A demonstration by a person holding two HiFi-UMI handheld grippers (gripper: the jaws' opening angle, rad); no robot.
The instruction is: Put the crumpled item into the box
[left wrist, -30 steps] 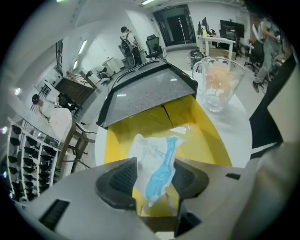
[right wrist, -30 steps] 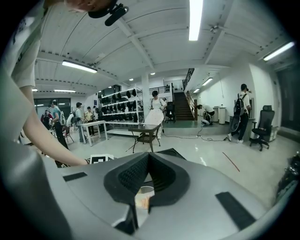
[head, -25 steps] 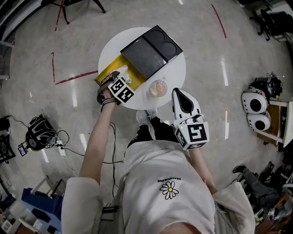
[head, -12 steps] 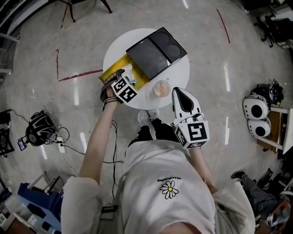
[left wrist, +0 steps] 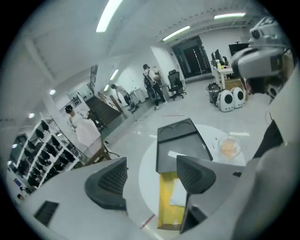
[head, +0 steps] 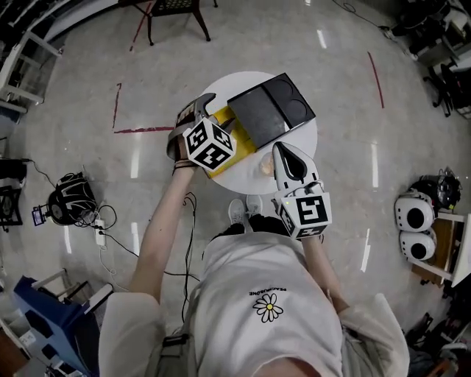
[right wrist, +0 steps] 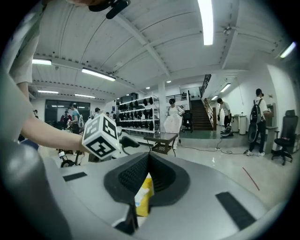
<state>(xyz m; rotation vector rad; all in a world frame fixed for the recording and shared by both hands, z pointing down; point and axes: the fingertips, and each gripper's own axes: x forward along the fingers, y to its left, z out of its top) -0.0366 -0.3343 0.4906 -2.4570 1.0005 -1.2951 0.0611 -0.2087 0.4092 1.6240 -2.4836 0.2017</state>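
A yellow box (left wrist: 166, 206) lies open on the round white table (head: 224, 85), and the white crumpled item (left wrist: 178, 194) rests inside it. In the head view the box (head: 223, 118) is mostly hidden under my left gripper (head: 197, 110), which hangs well above it. That left gripper (left wrist: 150, 171) is open, with nothing between its pads. My right gripper (head: 283, 150) is at the table's near edge, apart from the box. In the right gripper view the right gripper (right wrist: 149, 159) is shut and empty, and a strip of the yellow box (right wrist: 143, 197) shows below its tips.
A black lid-like tray (head: 268, 114) lies on the table beyond the box, also seen in the left gripper view (left wrist: 180, 145). A clear cup (left wrist: 229, 147) with orange contents stands near my right gripper. Red tape lines, a chair (head: 173, 11) and cables (head: 70, 206) lie around the table.
My left gripper has risen from the yellow box toward the camera, and the crumpled item stays in the box. The right gripper has kept its place by the table's near edge.
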